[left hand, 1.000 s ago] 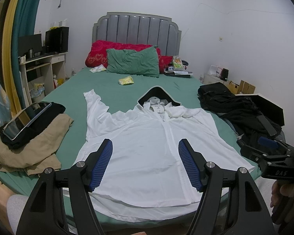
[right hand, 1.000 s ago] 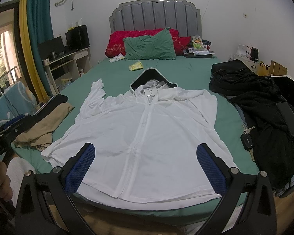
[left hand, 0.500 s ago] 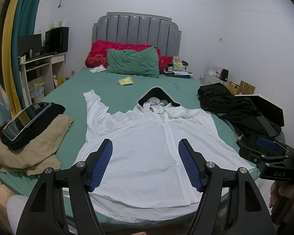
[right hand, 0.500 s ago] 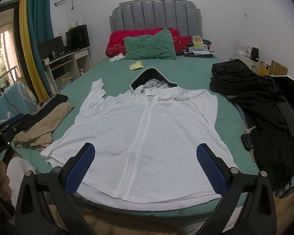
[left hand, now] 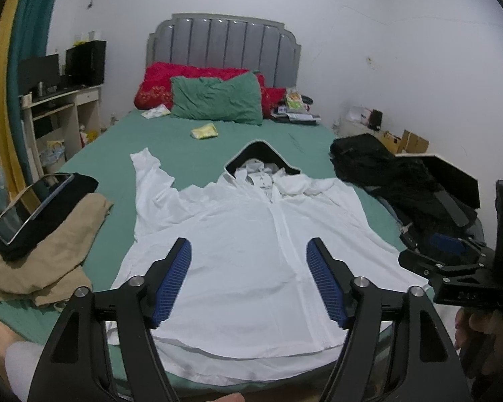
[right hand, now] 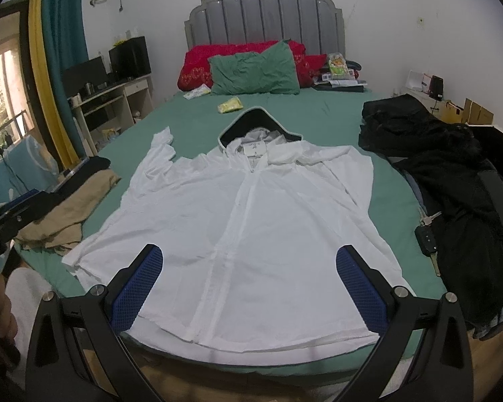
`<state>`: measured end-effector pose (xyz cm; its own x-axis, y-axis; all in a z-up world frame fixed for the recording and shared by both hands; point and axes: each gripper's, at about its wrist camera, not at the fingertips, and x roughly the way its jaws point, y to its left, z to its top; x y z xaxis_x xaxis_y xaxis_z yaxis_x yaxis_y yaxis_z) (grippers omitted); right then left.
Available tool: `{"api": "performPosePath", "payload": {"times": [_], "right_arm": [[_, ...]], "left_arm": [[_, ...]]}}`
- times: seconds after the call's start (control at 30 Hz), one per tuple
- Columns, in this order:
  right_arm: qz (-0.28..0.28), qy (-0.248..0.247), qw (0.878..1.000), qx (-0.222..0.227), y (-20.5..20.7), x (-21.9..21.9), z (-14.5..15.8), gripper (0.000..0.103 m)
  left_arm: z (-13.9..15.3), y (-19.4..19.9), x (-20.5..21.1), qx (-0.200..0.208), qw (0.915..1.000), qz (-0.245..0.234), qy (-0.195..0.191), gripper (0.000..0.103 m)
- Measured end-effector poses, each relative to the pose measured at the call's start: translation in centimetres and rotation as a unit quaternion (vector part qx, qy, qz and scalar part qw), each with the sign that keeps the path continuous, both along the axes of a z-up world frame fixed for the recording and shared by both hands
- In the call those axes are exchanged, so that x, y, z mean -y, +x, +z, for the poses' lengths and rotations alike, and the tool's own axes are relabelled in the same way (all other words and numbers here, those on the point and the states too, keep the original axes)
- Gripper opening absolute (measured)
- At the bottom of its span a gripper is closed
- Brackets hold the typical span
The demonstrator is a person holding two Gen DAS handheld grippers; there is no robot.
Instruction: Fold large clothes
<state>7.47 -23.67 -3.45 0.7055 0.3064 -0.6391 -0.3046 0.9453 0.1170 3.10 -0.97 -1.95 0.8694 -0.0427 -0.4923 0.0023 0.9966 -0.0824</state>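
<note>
A white zip-up hooded jacket (left hand: 251, 234) lies flat and face up on the green bed (left hand: 184, 154), hood toward the headboard, hem at the near edge. It also shows in the right wrist view (right hand: 251, 217). Its left sleeve (left hand: 151, 181) lies spread out; the right sleeve is folded in over the body. My left gripper (left hand: 248, 278) is open and empty above the hem. My right gripper (right hand: 248, 284) is open wide and empty, also above the hem. The right gripper shows at the right edge of the left wrist view (left hand: 452, 268).
A tan garment with a black item and a tablet (left hand: 33, 207) lies on the bed's left side. Black clothes (right hand: 452, 174) and keys (right hand: 427, 234) lie on the right. Pillows (right hand: 251, 70) and small packets sit near the headboard. A desk (right hand: 110, 100) stands at left.
</note>
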Motion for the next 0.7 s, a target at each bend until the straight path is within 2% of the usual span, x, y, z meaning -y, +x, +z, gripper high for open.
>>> {"api": "performPosePath", "payload": {"times": [0.03,0.1,0.23,0.3,0.37,0.47,0.5,0.53,0.6,0.7], "right_arm": [[0.001,-0.003,1.0,-0.003,0.5,0.0,-0.4,0.102],[0.001,-0.012,1.0,-0.005,1.6,0.0,-1.1,0.102],[0.003,-0.044,0.999,-0.009,4.7,-0.3,-2.6,0.102],[0.01,-0.061,0.998,-0.009,6.6,-0.6,-3.6,0.102],[0.019,-0.074,0.997,-0.008,9.0,-0.7,-4.5,0.102],[0.035,-0.099,0.994,-0.01,13.3,-1.0,-6.1,0.101],[0.042,-0.105,0.994,-0.012,14.5,-1.2,-6.6,0.097],[0.052,-0.12,0.991,-0.014,16.3,-1.7,-7.3,0.087],[0.067,-0.155,0.986,-0.013,19.4,-2.6,-8.6,0.074],[0.087,-0.204,0.975,-0.009,24.4,-4.2,-10.4,0.072]], "left_arm": [[-0.4,0.5,-0.1,-0.003,1.0,-0.005,0.002,0.084],[-1.4,2.1,-0.6,-0.014,0.9997,-0.018,-0.005,0.084],[-3.8,4.7,-2.4,-0.058,0.997,-0.009,-0.05,0.084],[-5.1,6.7,-2.9,-0.094,0.9946,-0.018,-0.04,0.084],[-6.2,8.4,-3.5,-0.113,0.9935,-0.004,-0.012,0.084],[-7.6,11.3,-5.2,-0.129,0.991,-0.003,-0.037,0.084],[-8.1,12.1,-5.7,-0.134,0.9898,-0.003,-0.049,0.084],[-8.5,13.2,-6.3,-0.134,0.9894,0.0,-0.056,0.084],[-9.3,15.4,-7.4,-0.132,0.9893,0.005,-0.062,0.084],[-10.2,18.3,-8.7,-0.129,0.9891,0.007,-0.072,0.084]]}}
